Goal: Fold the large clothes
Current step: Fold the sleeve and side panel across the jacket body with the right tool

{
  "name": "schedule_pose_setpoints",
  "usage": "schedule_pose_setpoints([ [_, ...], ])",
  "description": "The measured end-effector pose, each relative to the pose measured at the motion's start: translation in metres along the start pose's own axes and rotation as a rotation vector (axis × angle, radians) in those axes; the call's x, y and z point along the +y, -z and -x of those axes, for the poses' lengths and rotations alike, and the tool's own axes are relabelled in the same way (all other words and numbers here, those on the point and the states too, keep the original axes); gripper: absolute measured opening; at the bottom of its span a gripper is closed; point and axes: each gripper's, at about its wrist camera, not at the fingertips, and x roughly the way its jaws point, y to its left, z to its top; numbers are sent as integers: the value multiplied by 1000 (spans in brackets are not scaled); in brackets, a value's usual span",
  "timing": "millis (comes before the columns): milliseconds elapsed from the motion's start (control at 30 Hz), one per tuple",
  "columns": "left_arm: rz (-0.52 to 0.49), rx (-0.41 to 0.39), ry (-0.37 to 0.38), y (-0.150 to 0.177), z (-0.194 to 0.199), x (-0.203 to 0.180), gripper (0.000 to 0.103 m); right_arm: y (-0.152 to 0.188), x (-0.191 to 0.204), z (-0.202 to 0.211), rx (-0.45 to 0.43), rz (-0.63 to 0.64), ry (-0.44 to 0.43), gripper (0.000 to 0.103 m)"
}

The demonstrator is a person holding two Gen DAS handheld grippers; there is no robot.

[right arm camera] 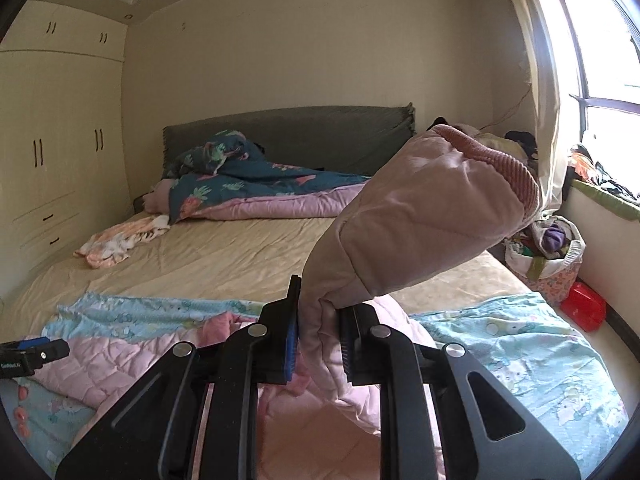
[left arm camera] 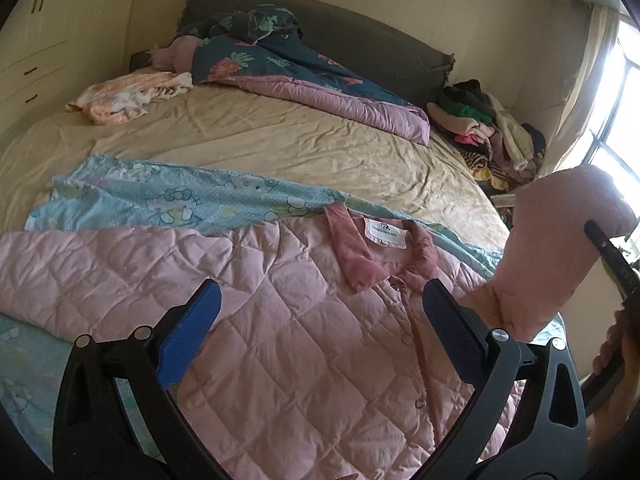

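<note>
Pink quilted jacket (left arm camera: 280, 320) flat on bed (left arm camera: 240, 136), folding barely begun: right gripper (right arm camera: 318, 344) clenched on raised sleeve (right arm camera: 420, 216), left gripper (left arm camera: 320, 316) released.

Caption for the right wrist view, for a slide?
Right gripper jaws shut on the pink quilted jacket's sleeve, lifted above the bed's beige sheet.

Jacket (left arm camera: 280, 320) quilted matt cloth, ribbed cuff (right arm camera: 504, 164); gripper (left arm camera: 320, 304) matt black plastic, textured blue pads (left arm camera: 188, 332); bedsheet (left arm camera: 260, 136) wrinkled.
</note>
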Motion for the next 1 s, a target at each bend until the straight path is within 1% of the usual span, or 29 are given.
schedule_pose_setpoints([
  [133, 44, 4, 22, 2, -5, 12, 95, 7, 13, -11, 15, 16, -19, 16],
  [300, 108, 11, 65, 4, -15, 29, 95, 25, 41, -31, 48, 81, -46, 16],
  [367, 136, 24, 80, 5, -21, 34, 95, 35, 53, -40, 68, 114, -56, 16],
  [433, 163, 39, 115, 6, -27, 39, 95, 46, 66, -49, 88, 142, -69, 16],
  [533, 160, 51, 130, 8, -33, 41, 95, 64, 87, -62, 117, 201, -79, 16],
  [667, 199, 72, 168, 10, -41, 46, 95, 89, 112, -74, 150, 292, -91, 16],
  [733, 229, 76, 194, 12, -44, 51, 95, 99, 117, -76, 167, 317, -112, 17],
  [800, 252, 83, 208, 13, -49, 55, 95, 111, 126, -81, 194, 334, -133, 18],
  [900, 271, 101, 236, 16, -55, 56, 95, 132, 141, -88, 242, 363, -176, 23],
  [967, 297, 124, 276, 20, -61, 57, 95, 145, 155, -91, 277, 397, -205, 27],
  [1000, 302, 133, 284, 22, -64, 56, 95, 149, 160, -93, 289, 409, -215, 28],
])
